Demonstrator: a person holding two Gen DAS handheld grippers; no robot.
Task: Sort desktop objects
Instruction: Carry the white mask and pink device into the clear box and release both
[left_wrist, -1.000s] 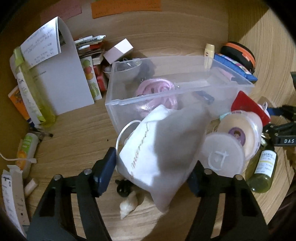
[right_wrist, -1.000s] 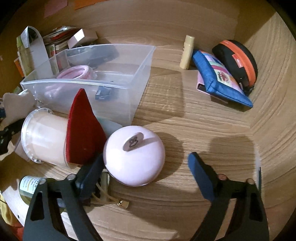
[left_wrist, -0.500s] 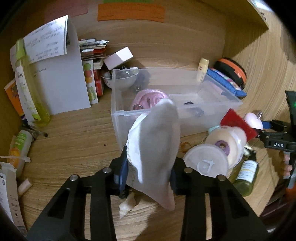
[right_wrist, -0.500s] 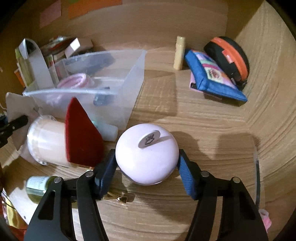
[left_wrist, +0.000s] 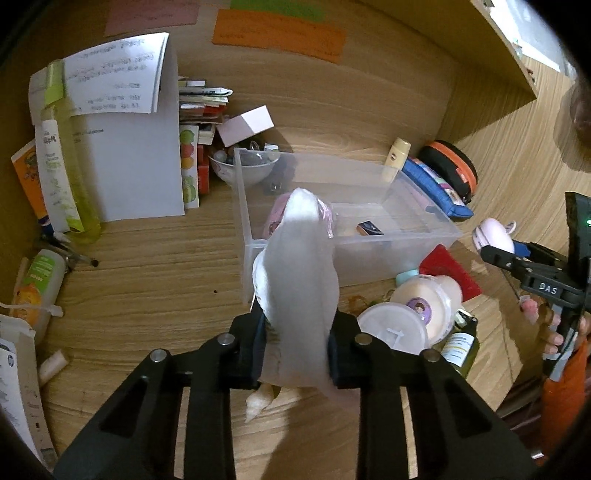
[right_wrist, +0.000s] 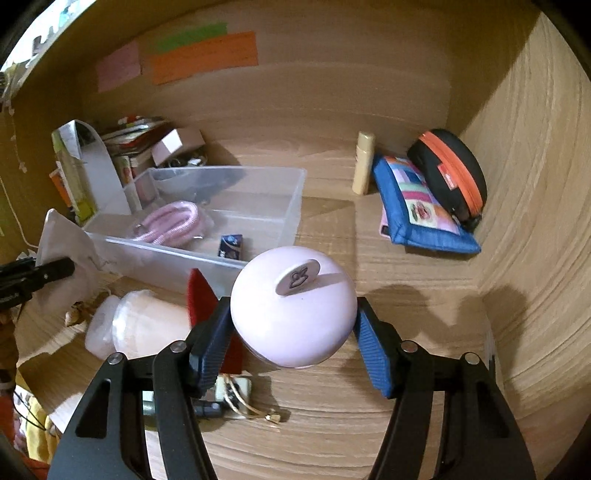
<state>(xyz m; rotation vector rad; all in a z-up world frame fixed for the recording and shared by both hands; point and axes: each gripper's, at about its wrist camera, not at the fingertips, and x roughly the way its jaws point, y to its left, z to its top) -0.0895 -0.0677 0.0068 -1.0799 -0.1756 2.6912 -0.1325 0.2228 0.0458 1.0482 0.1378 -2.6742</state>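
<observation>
White cloth pouch (left_wrist: 299, 280) pinched in the left gripper (left_wrist: 295, 347) jaws, held above the bench (left_wrist: 147, 280) before a clear bin (left_wrist: 369, 258), pink round case (right_wrist: 293, 314) clamped between the right gripper (right_wrist: 291, 332) jaws, lifted beside that bin

wall: orange note (right_wrist: 204, 55) | pink note (right_wrist: 118, 70) | green note (right_wrist: 191, 35)

Clear plastic bin (left_wrist: 424, 236); white cloth pouch (left_wrist: 301, 280); woodgrain desk (right_wrist: 424, 295).
</observation>
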